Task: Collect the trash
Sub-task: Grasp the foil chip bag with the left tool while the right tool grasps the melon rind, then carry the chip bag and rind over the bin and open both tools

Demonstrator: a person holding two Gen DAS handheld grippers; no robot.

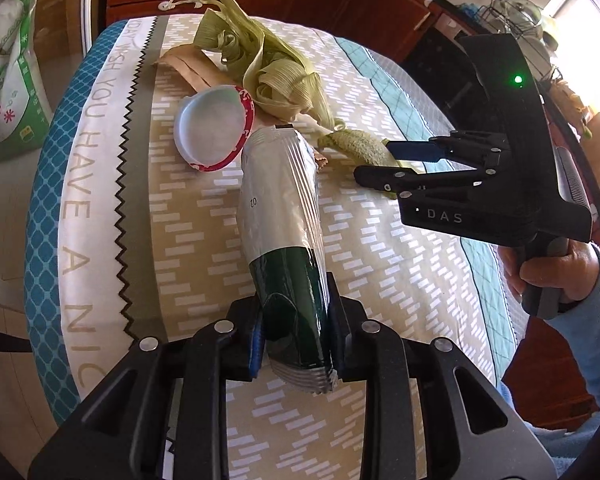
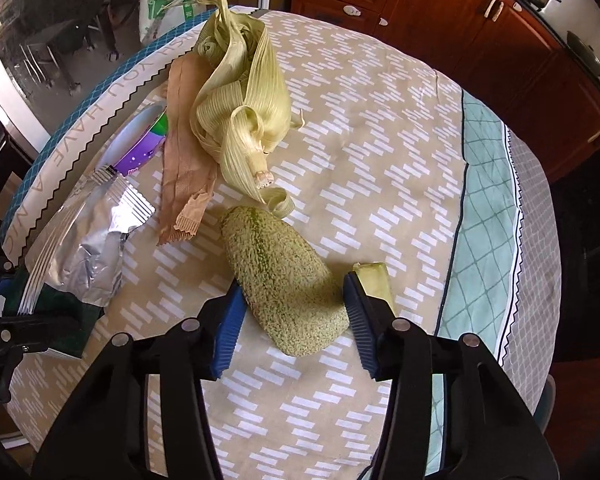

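A silver and dark green foil snack bag lies lengthwise on the patterned tablecloth. My left gripper is shut on the bag's green end, with both pads pressed against its sides. To the right, a netted green melon rind rests on the cloth between the pads of my right gripper, and both pads touch its sides. The left wrist view shows the right gripper around the rind, held by a person's hand. The foil bag sits at the left in the right wrist view.
A heap of pale corn husks, a brown paper strip and a small tub lying on its side are farther back on the table. A pale rind piece lies behind the right finger. A green-printed plastic bag and red-brown cabinets stand beyond the table.
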